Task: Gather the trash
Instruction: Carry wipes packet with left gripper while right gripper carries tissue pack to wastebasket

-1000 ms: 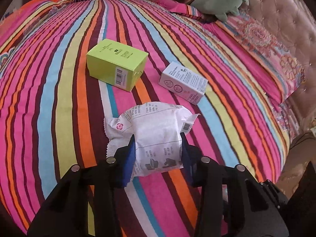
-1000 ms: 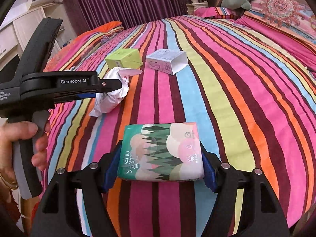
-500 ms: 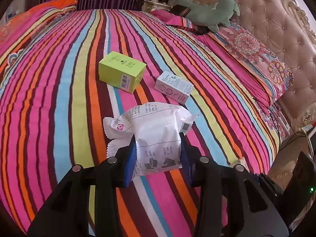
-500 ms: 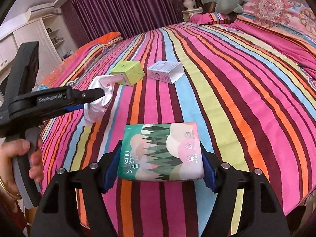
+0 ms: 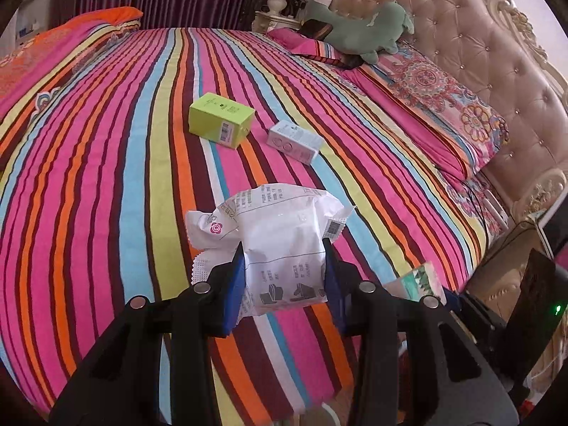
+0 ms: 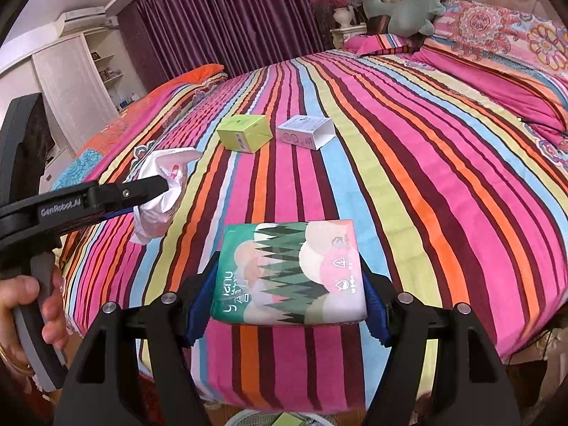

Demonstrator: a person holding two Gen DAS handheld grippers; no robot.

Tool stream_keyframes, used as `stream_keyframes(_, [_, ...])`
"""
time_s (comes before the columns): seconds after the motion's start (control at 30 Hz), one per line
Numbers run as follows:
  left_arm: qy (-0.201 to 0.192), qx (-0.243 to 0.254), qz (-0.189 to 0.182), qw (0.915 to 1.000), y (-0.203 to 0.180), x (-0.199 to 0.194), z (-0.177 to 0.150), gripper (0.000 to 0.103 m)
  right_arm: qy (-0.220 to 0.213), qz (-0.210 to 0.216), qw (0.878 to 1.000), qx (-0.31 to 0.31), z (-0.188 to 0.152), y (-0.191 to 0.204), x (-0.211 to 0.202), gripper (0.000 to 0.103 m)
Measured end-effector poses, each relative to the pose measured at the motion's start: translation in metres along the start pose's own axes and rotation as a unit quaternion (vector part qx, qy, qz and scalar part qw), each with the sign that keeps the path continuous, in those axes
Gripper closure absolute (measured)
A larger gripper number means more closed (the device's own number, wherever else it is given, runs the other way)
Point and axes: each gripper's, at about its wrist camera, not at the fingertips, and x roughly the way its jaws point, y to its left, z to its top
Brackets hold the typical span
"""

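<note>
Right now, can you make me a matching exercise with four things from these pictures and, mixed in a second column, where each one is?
Things:
1. white wrapper
2. tissue pack
3. green box
4. plush toy

Places:
A. lying on the striped bedspread
B. between the right gripper fingers
C. on the pillows by the headboard
D. between the left gripper fingers

Pairs: 1-D, 2-B, 3-A, 4-C
</note>
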Motion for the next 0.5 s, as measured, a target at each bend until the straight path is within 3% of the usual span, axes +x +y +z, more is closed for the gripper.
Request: stream_keyframes(0.5, [0.0, 0.004, -0.003, 1.0, -0.02, -0.066, -0.096, 0.063, -0.006, 0.003, 1.0, -0.024, -0.055, 0.02, -0.059, 0.036])
